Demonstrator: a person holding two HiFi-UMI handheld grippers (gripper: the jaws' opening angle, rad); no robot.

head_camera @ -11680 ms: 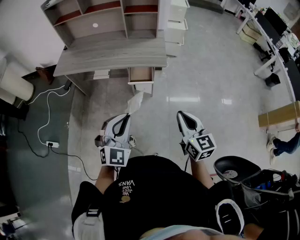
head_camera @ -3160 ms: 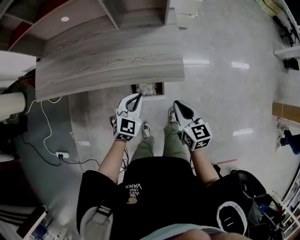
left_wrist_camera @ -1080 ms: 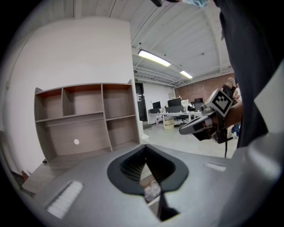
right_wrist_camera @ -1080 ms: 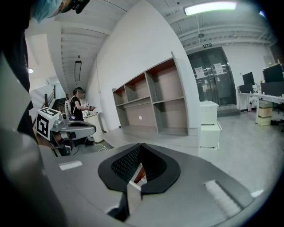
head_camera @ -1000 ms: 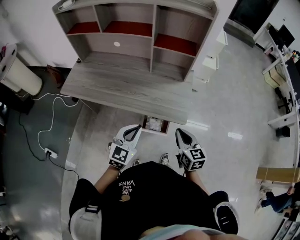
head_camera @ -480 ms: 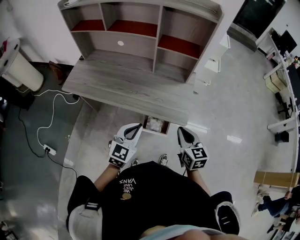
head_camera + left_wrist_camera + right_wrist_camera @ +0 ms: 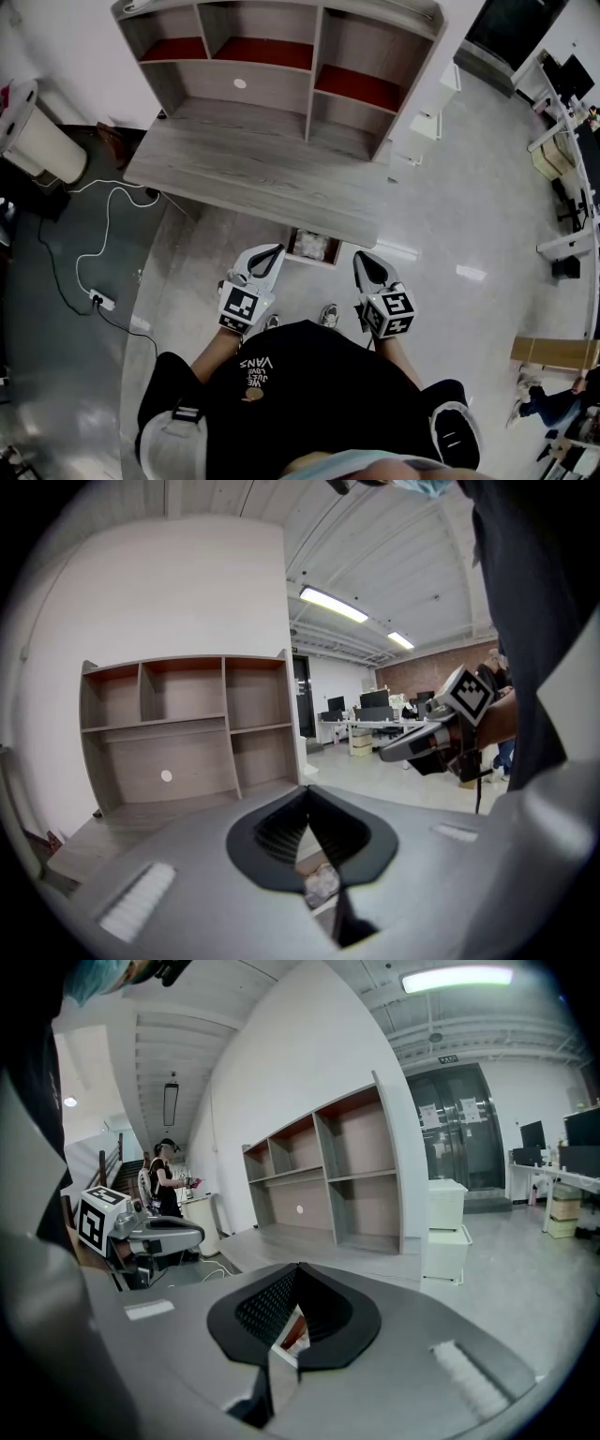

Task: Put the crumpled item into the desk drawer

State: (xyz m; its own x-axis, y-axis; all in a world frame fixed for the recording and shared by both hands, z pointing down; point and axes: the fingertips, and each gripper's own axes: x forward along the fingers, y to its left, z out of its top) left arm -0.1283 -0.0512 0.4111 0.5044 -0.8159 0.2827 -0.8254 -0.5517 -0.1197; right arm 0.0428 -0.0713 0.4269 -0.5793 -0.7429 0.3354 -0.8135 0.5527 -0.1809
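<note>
Crumpled item point(image 7: 311, 246) already sitting in open drawer point(image 7: 314, 263). Left gripper point(image 7: 276, 253), right gripper point(image 7: 362, 260) both pinched closed, empty. Next up, probably: nudge drawer shut.

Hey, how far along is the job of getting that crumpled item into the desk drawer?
Done: the crumpled item lies inside the open drawer under the desk. In hand: nothing; the left gripper and right gripper are both shut and empty, held short of the drawer. Left: the placing looks finished; only shutting the drawer might remain, if wanted.
</note>
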